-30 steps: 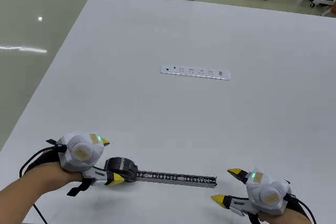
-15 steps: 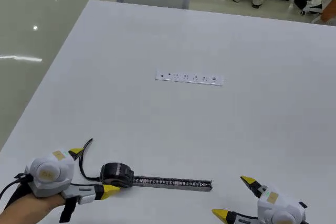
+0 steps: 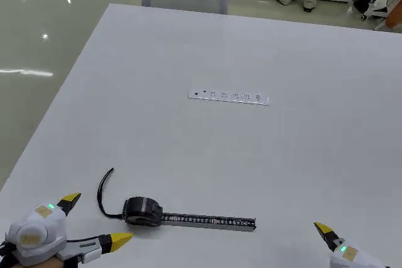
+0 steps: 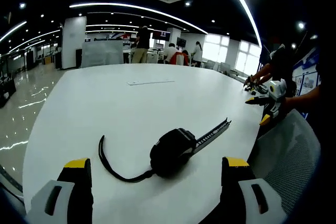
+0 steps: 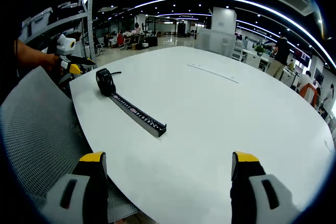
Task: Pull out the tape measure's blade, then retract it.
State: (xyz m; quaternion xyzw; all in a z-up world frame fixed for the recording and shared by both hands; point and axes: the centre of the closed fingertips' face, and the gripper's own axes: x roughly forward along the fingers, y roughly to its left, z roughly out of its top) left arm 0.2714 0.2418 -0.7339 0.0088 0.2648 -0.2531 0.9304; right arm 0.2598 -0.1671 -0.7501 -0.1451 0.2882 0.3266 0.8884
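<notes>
A black tape measure lies on the white table with its blade drawn out to the right and its black wrist strap curling to the left. The left gripper view has the case just ahead, between the jaws but apart from them. My left gripper is open, a little left of the case. My right gripper is open too, well back from the blade tip; one yellow fingertip of it pokes in at the bottom right of the head view.
A white power strip lies flat at mid-table. The table's near edge runs just behind both grippers. People stand and sit beyond the far edge.
My left gripper has let go of the tape measure's case and drawn back to the left. My right gripper has pulled back right and down. The tape measure stays put with blade out.
</notes>
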